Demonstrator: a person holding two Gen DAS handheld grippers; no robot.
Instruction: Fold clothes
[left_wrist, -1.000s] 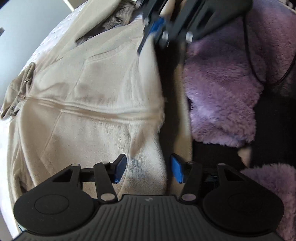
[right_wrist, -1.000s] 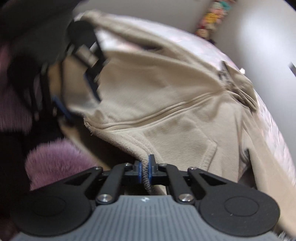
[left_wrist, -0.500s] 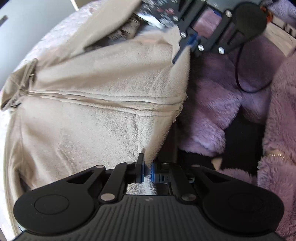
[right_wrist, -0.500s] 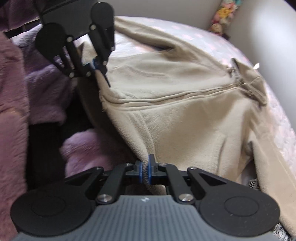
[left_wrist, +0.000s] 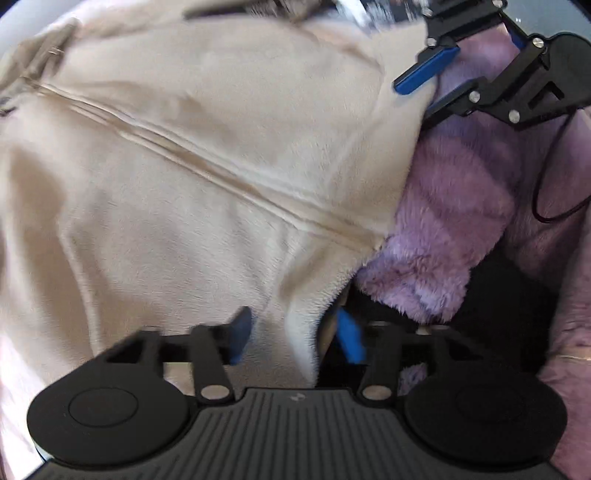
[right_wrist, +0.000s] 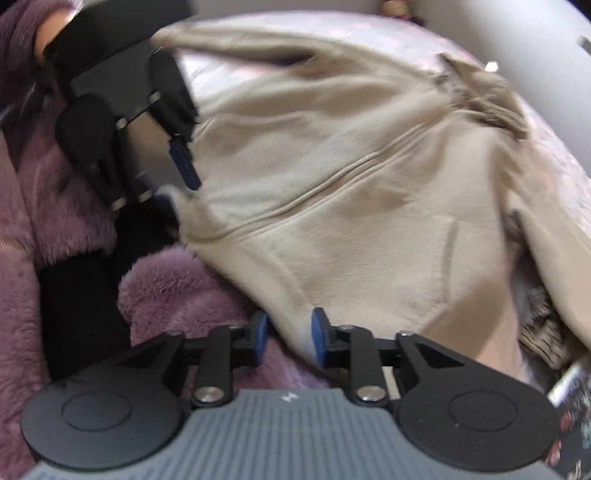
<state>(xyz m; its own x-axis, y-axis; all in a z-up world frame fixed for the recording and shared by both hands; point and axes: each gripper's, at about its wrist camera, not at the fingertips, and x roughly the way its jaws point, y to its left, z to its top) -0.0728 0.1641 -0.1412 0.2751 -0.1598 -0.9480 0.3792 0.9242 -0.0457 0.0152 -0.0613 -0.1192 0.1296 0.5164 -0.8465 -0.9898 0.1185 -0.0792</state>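
A pale pink bed fills the far side, with a light wall behind it. A beige jacket lies spread on the bed, zip closed, collar far left in the left wrist view, hem nearest the person. The left gripper points steeply down at the hem's near corner; its jaws have just been opening and stand apart, the hem edge between them but not pinched. To the right, a purple fleece sits against the hem. At the far right the right gripper also tilts down, jaws just parted, the other corner loose between its pads. Risk, as I judge it: with both corners let go, the hem could slump unevenly or snag a pad on withdrawal, spoiling the fold.
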